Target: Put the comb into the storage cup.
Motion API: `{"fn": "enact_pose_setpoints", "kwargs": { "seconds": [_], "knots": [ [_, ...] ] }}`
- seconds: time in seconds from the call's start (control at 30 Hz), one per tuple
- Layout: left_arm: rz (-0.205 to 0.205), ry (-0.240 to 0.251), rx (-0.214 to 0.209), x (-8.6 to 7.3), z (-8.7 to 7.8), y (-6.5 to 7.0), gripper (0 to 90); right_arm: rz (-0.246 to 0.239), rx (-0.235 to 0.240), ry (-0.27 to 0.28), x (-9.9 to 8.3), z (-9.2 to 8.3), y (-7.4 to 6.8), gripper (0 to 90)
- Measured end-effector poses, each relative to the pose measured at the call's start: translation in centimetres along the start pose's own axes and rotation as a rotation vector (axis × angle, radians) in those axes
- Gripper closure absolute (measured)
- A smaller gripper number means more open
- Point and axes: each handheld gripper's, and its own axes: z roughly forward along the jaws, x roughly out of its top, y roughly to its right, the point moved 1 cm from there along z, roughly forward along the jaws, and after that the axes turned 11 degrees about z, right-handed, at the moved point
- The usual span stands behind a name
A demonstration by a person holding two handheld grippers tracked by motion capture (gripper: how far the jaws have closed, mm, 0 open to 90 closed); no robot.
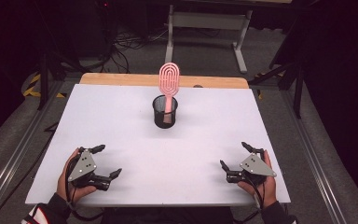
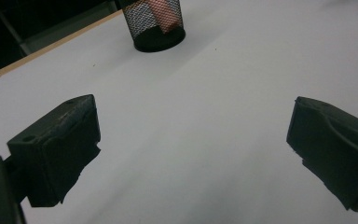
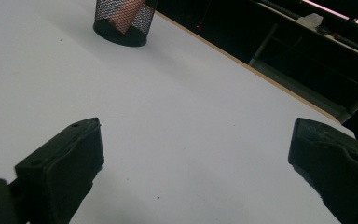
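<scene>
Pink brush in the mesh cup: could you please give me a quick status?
Left claw and right claw open, empty, near edge. Pink brush upright in black mesh cup, mid-table. White table bare between.

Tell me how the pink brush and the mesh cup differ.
The pink brush is tall, slim and pale pink; the mesh cup is short, round and black. The brush stands upright inside the cup, its looped head rising well above the rim. The cup rests on the white table.

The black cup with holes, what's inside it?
A pink hairbrush stands in the black mesh cup, handle down, head poking out the top. Through the mesh the pink handle shows faintly. The cup's bottom is too dark to tell what else is there.
</scene>
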Motion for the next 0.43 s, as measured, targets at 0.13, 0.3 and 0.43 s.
{"fn": "enact_pose_setpoints", "kwargs": {
  "seconds": [0.13,0.3,0.43],
  "knots": [
    [0.002,0.001,-0.001,-0.04,0.07,-0.10,3.7,-0.001,0.001,0.000,-0.01,0.00,0.02,3.7],
    [0.003,-0.002,-0.006,-0.05,0.18,-0.02,3.7,0.000,-0.005,0.002,0.03,-0.04,0.09,3.6],
    [0.005,-0.004,-0.005,0.00,0.10,0.06,3.7,-0.002,-0.004,0.008,0.15,-0.04,0.02,3.7]
  ]
}}
